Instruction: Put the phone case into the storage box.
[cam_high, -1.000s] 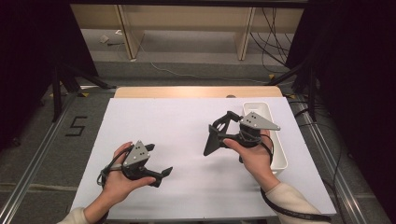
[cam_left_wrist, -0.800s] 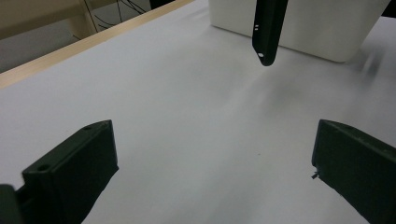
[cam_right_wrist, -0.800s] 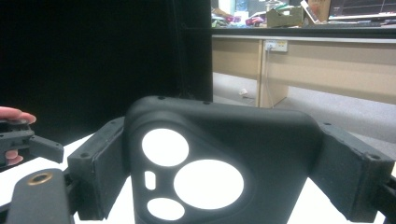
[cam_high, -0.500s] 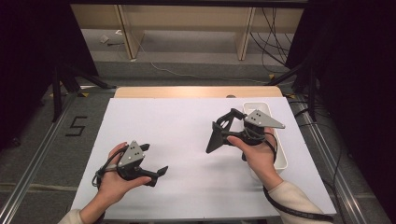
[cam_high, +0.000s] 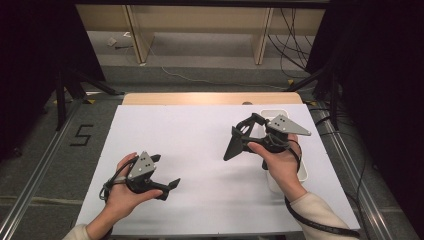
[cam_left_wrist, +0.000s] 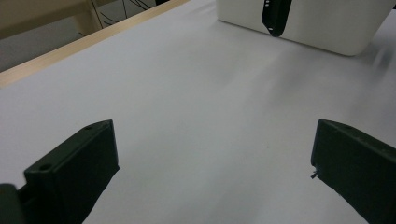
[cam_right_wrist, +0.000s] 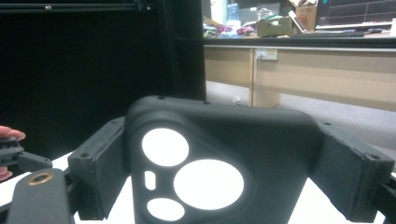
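Note:
My right gripper (cam_high: 242, 132) is raised above the right half of the white table (cam_high: 200, 140), shut on a black phone case (cam_high: 233, 146). In the right gripper view the phone case (cam_right_wrist: 280, 158) stands upright between the two jaws of the right gripper (cam_right_wrist: 224, 168), with its round camera cut-outs showing white. My left gripper (cam_high: 169, 187) lies low over the table's near left part. In the left gripper view the jaws of the left gripper (cam_left_wrist: 215, 172) stand wide apart with bare white surface between them.
A white bin (cam_high: 301, 172) stands along the table's right edge, partly hidden by the right hand; it also shows far off in the left gripper view (cam_left_wrist: 322, 25). A wooden strip (cam_high: 210, 98) borders the far edge. Metal rails (cam_high: 350, 165) run along both sides.
The right gripper with the case has drifted slightly to the right. The left gripper has stayed where it was.

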